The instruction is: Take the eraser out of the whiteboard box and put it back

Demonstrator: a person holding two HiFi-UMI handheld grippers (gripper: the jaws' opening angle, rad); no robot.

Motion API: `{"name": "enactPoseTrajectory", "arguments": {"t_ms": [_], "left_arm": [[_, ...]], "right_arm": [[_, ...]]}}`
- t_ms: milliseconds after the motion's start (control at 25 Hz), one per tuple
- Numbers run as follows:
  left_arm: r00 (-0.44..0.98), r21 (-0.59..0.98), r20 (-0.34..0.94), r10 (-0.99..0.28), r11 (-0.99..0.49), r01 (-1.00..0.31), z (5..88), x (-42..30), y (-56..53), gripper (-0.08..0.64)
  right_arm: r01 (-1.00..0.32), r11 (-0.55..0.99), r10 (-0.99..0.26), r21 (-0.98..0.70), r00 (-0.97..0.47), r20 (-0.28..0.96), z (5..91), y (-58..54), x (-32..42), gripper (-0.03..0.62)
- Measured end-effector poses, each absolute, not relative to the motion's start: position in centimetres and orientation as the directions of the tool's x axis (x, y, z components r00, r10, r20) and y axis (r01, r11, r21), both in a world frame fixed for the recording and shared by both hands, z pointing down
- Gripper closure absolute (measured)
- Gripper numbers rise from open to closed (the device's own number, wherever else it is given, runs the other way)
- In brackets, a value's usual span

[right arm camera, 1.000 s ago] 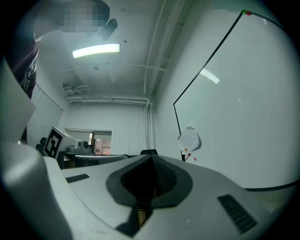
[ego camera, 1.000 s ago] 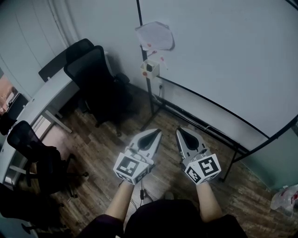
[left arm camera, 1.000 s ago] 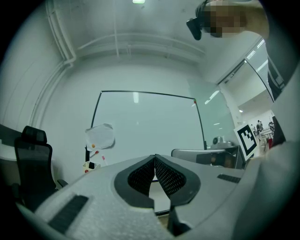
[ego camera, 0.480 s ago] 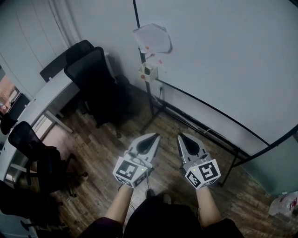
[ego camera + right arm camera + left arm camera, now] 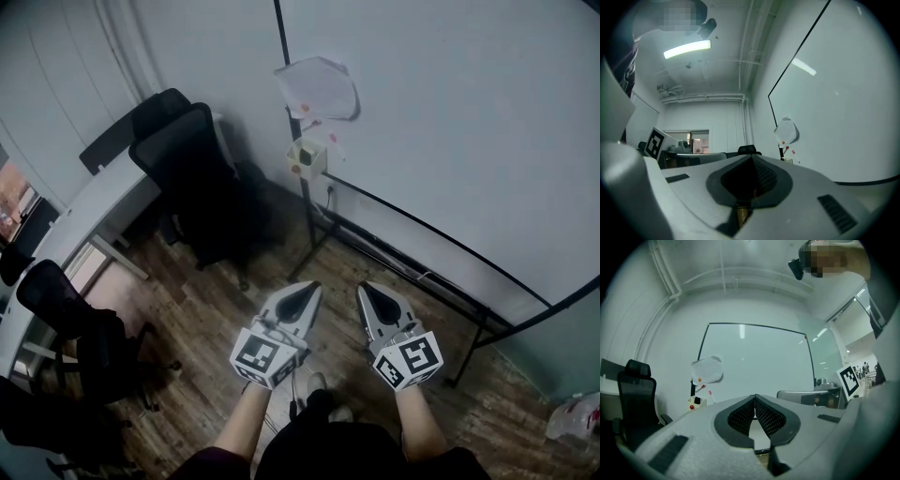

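Both tools were empty and well short of the goal. The left gripper (image 5: 308,285) and the right gripper (image 5: 365,287) sat at lower centre, each with its jaws pressed together on nothing. The whiteboard box (image 5: 307,157) hung on the whiteboard (image 5: 450,122) frame at upper centre. A dark block inside it, seen from the left gripper view, was probably the eraser (image 5: 697,400). With both jaws closed, a reach would likely only knock the small box or the paper sheet (image 5: 319,89) above it, unless one gripper opened first. Compared with the earlier frames, the grippers sat slightly lower in the picture, and the box had also shifted down.
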State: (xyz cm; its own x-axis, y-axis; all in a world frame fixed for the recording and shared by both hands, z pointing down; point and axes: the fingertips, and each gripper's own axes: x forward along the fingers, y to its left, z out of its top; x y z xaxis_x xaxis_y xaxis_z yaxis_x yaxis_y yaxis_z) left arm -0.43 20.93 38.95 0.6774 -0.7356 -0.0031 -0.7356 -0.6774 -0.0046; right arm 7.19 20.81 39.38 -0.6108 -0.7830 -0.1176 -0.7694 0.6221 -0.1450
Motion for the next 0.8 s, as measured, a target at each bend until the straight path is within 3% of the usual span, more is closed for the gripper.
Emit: {"name": "enactPoseTrajectory", "arguments": {"t_ms": [800], "left_arm": [[0.742,0.044,0.014,-0.670,-0.741,-0.670,40.6,-6.5,8.5,0.554]], "right_arm": [[-0.847,0.513,-0.858,-0.139,-0.509,-0.063,40.3,10.3,1.9,0.589]]}}
